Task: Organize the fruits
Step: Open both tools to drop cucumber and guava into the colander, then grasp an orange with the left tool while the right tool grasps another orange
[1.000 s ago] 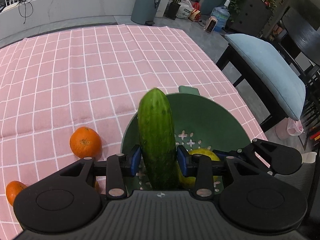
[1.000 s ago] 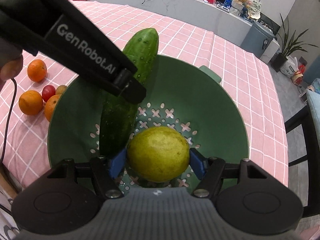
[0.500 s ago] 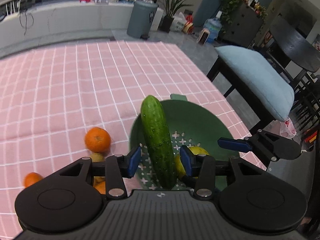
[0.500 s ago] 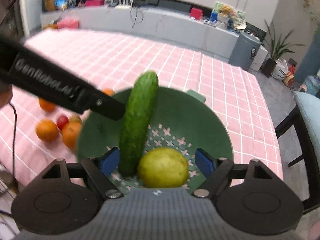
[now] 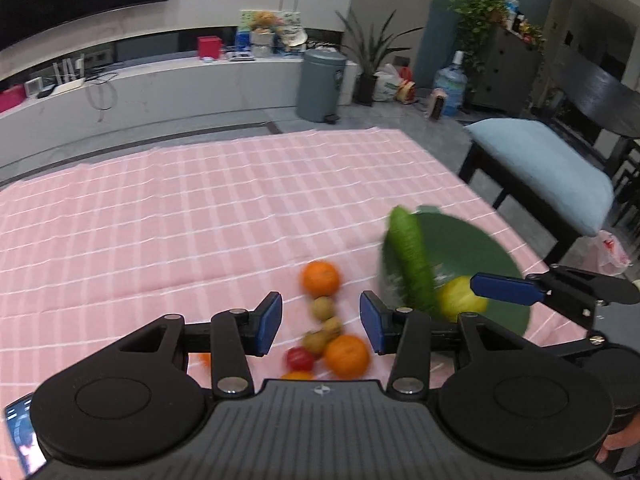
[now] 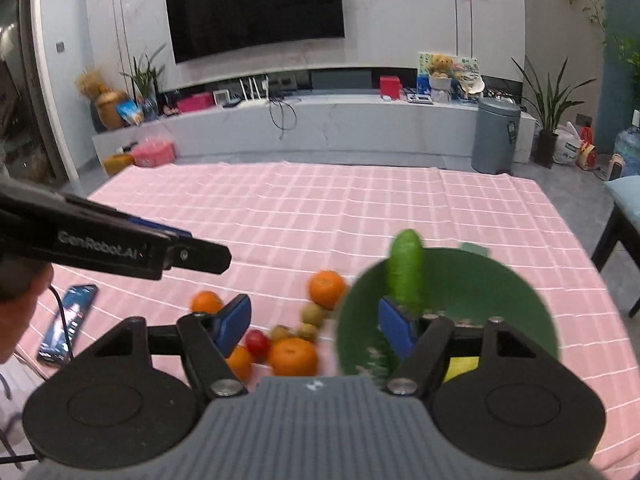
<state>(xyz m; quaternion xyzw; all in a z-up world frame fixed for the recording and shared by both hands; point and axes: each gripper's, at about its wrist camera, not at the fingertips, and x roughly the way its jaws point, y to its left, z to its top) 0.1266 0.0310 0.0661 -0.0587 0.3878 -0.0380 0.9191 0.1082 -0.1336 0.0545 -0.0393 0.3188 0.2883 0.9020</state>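
A green colander (image 5: 472, 256) (image 6: 480, 292) sits on the pink checked cloth and holds a cucumber (image 5: 412, 256) (image 6: 406, 270) leaning on its rim and a yellow lemon (image 5: 460, 300) (image 6: 462, 366). Loose fruit lies left of it: oranges (image 5: 320, 278) (image 6: 327, 288), a second orange (image 5: 346, 356) (image 6: 292, 356), a red fruit (image 5: 299, 359) (image 6: 257, 340) and small brownish fruits (image 5: 323, 308). My left gripper (image 5: 320, 322) is open and empty above the loose fruit. My right gripper (image 6: 314, 322) is open and empty, raised near the colander's left rim.
A phone (image 6: 66, 322) lies on the cloth at the left. A chair with a light blue cushion (image 5: 540, 168) stands off the table's right edge. A grey bin (image 5: 322, 84) and a long counter stand beyond the far edge.
Both grippers have opened, let go of the cucumber and lemon in the colander, and pulled up, back and to the left. The loose fruit now lies between their fingers.
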